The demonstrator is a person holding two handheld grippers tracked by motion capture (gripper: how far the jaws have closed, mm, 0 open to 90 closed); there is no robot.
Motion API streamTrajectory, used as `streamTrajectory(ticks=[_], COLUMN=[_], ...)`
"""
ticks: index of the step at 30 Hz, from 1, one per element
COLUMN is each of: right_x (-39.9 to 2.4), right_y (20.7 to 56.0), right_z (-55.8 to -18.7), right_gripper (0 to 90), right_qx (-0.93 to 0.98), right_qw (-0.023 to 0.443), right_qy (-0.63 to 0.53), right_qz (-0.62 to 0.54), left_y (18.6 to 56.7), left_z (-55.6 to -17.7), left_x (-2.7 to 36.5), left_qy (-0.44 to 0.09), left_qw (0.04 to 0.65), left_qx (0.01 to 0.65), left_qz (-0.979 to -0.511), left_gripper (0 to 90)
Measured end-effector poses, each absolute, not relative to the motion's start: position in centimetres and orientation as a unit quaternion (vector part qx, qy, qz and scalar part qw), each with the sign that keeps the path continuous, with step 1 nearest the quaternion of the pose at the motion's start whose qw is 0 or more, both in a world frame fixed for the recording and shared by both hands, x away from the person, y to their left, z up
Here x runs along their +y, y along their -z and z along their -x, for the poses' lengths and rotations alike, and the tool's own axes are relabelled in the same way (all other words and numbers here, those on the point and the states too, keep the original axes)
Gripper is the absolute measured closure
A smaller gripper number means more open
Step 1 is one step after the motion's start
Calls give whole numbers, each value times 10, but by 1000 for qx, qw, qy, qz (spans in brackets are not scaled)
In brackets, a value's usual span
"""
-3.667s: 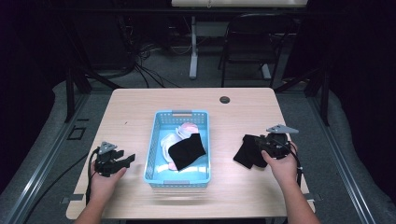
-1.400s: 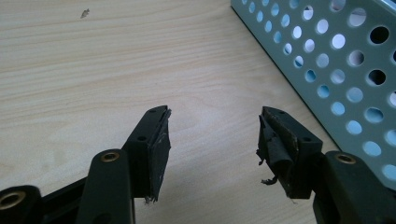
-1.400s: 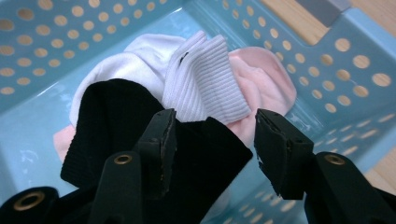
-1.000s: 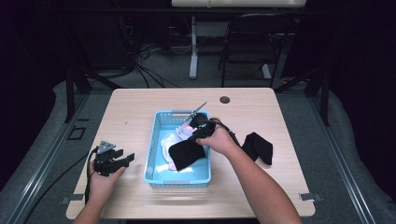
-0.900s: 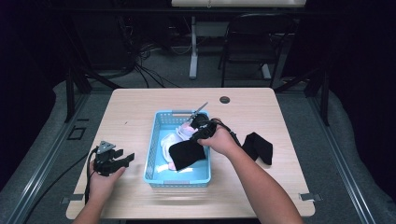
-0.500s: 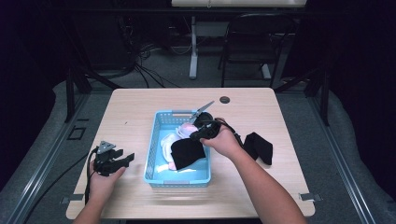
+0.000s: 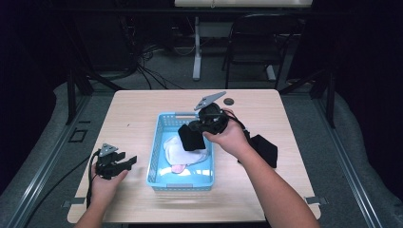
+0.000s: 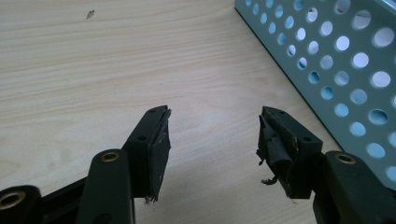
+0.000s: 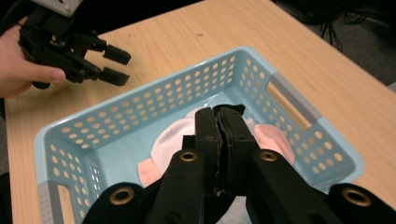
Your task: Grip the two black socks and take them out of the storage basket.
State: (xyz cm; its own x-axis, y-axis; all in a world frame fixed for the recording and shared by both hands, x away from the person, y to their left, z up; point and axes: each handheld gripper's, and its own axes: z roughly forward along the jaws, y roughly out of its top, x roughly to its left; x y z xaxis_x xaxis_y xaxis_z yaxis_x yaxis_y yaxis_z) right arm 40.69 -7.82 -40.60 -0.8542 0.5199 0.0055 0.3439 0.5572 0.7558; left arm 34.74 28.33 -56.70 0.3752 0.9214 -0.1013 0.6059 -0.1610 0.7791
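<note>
A wooden table (image 7: 142, 114) seen from above, with a light blue perforated basket (image 7: 157, 156) at its centre. A person's 2 forearms come in from the near edge, each hand holding a black 2-jaw gripper.

The right gripper (image 7: 190, 129) is above the far half of the basket. Its jaws have just been closing and are now pressed together on a black sock (image 7: 191, 137), which hangs from them over the basket, clear of the basket floor. In the right gripper view the 2 jaws meet with dark fabric pinched between them.

Below the hanging sock, a white sock with pink toe and heel (image 7: 177, 151) lies on the basket floor. A second piece of black fabric (image 7: 264, 149) lies flat on the table to the right of the basket, just beside the right forearm.

The left gripper (image 7: 124, 163) rests low at the near left of the table, just beside the basket's left wall. Its jaws stand well apart with nothing between them, only bare wood; its pads (image 8: 161, 149) look frayed.

A small dark round disc (image 7: 229, 101) sits on the far side of the table. No writing, brand or label can be read anywhere.
</note>
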Motion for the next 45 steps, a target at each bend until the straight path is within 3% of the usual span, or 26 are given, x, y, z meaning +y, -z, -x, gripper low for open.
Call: streamTrajectory(ticks=[9,19,33,45], right_x=[-96,-138,-220,-235], right_y=[365,352,362,381], right_z=[-397,-390,-369,-359], right_gripper=[867,866,866,866], right_qx=[861,849,828,821], right_qw=[144,171,211,209], right_qy=[-424,-425,-402,-402], right_qz=[-240,-264,-329,-349], left_y=[567,568,569,569], left_z=[-347,-348,-348,-349], left_x=[284,284,284,284], left_qy=[-202,-202,-202,-204], left_qw=[384,387,383,384], left_qx=[522,523,527,529], left_qz=[-734,-732,-731,-729], left_gripper=[434,434,434,434])
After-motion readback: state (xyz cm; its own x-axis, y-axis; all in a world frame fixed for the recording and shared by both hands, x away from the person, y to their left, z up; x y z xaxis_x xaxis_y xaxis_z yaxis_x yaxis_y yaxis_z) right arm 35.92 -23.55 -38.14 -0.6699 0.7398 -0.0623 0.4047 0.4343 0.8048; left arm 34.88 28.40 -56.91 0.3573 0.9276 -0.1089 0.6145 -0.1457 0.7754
